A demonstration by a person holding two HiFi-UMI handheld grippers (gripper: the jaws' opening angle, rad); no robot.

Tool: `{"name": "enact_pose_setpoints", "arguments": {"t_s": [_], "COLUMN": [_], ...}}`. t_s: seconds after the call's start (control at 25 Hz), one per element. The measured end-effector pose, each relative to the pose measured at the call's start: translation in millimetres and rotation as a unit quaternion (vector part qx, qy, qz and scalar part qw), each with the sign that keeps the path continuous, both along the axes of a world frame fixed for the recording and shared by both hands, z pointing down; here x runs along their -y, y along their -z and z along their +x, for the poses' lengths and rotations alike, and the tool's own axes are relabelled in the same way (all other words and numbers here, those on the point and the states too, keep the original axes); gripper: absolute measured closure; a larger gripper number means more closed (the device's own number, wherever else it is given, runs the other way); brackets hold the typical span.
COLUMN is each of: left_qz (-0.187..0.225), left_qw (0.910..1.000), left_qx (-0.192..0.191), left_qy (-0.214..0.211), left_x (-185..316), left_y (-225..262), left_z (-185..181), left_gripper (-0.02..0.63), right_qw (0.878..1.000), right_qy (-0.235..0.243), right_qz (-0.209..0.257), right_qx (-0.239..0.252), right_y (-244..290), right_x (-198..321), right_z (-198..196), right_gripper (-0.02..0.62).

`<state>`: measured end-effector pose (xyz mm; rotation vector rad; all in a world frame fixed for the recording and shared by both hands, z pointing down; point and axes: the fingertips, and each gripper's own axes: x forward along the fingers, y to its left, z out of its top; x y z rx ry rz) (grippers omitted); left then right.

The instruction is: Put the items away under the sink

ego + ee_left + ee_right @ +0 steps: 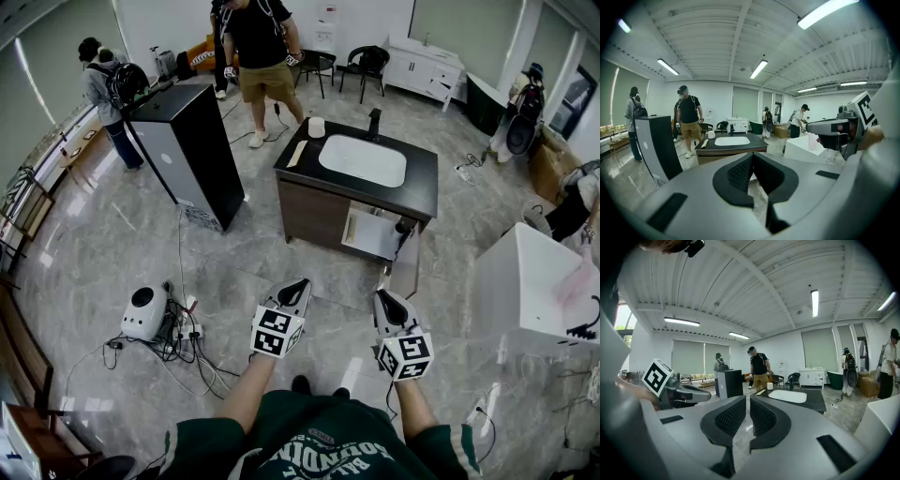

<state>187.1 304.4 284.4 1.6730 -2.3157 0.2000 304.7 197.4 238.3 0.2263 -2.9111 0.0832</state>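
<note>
A: Black-topped bench (422,183) across the grey floor, well apart from both claws, with a white sink (363,159) set into it. What's on top?

B: A white cup (316,127) at the far left corner. A pale flat strip (296,154) lies near it along the left edge, and a black tap (374,122) stands behind the sink. Below the top, a pale door (370,234) looks open.

A: And the claws?

B: Left claw (298,284): pads pressed together, nothing between them. Right claw (384,298): pads all but meeting, only a thin slit, also empty. Both are held side by side, pointing towards the bench.

A: Anyone nearby?

B: A person in a black shirt and tan shorts (258,47) stands beyond the bench, near a tall black cabinet (192,155).
</note>
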Motion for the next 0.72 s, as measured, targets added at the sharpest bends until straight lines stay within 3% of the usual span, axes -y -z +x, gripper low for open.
{"name": "enact_pose_setpoints", "arguments": {"t_s": [0.4, 0.72], "left_qz": [0.01, 0.006], "left_qw": [0.9999, 0.9999], "left_qx": [0.002, -0.001], "left_qy": [-0.008, -0.015], "left_x": [-2.6, -10.4], "left_y": [-4.8, -13.6], "left_z": [-6.5, -19.4], "left_gripper": [0.595, 0.595], "right_qw": [0.999, 1.0], "right_qy": [0.014, -0.002], "right_qz": [0.003, 0.001], "right_qx": [-0.031, -0.028], "right_y": [-29.0, -30.3], "right_x": [-9.1, -1.2], "right_z": [-15.8, -23.3], "right_gripper": [0.551, 0.551]}}
